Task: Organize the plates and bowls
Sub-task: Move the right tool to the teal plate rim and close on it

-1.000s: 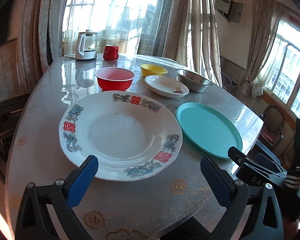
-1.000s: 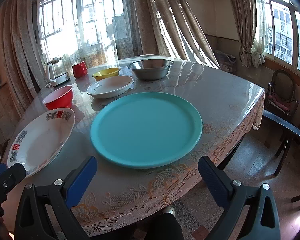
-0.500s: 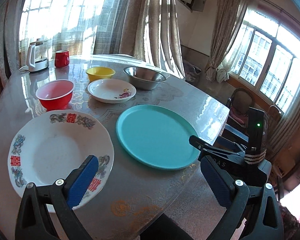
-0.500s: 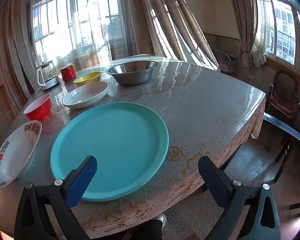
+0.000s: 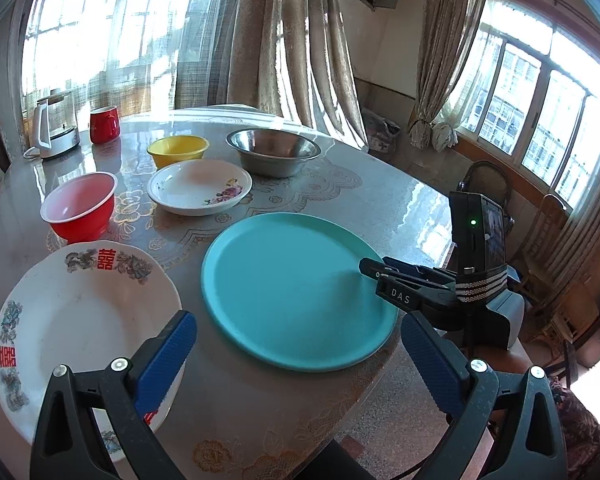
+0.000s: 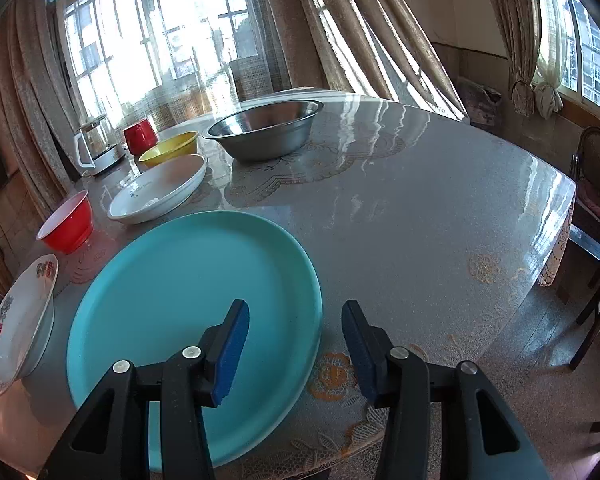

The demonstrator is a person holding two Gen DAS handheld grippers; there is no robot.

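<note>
The teal plate (image 6: 180, 300) lies flat on the tabletop (image 6: 420, 232), round, with no long axis, rim up. The right gripper (image 6: 296, 344), its jaws just narrowed, straddles the plate's near right rim without pinching it. The left gripper (image 5: 300, 360) hangs spread wide, empty, beside the patterned plate (image 5: 72, 320).

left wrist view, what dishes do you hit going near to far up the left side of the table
patterned white plate → red bowl → small floral plate → yellow bowl → red mug
</note>
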